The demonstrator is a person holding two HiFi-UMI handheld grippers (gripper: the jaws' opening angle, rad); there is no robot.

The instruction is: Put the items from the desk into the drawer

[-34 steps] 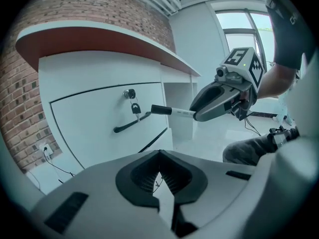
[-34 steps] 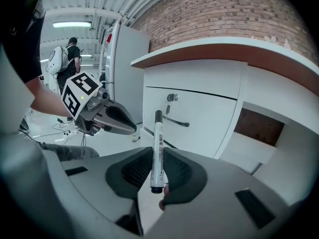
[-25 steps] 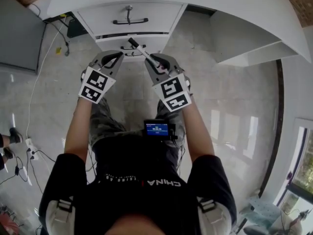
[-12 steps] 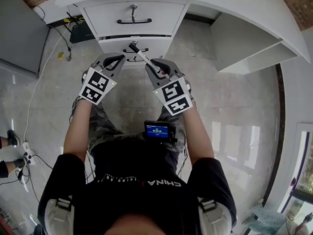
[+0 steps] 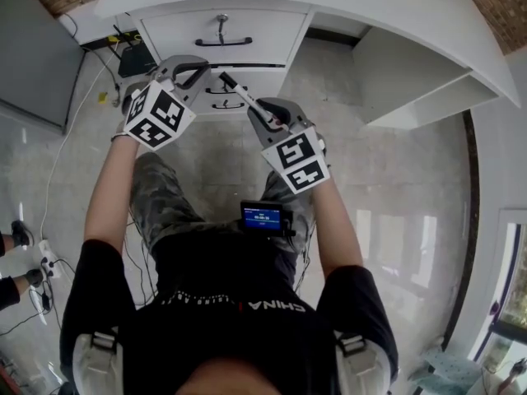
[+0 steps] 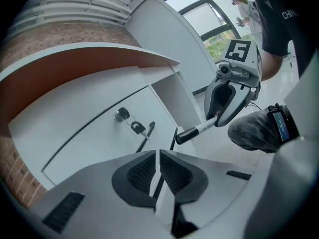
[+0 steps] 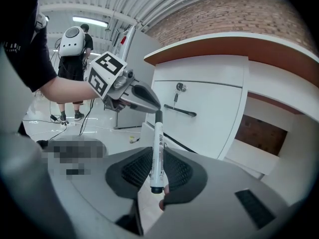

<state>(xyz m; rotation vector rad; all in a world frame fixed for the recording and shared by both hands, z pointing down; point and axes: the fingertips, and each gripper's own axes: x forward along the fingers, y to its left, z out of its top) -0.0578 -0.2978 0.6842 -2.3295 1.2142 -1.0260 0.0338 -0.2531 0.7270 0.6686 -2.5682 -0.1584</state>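
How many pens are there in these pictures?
1. A white pen with a black cap is clamped between the fingers of the right gripper. More may lie out of sight.

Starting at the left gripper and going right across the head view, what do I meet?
left gripper → marker pen → right gripper → open shelf nook

The white marker pen (image 5: 239, 91) sits in the right gripper (image 5: 262, 112) jaws, right of the left gripper (image 5: 188, 64), before the white drawers (image 5: 255, 27) under the counter (image 5: 370, 6).
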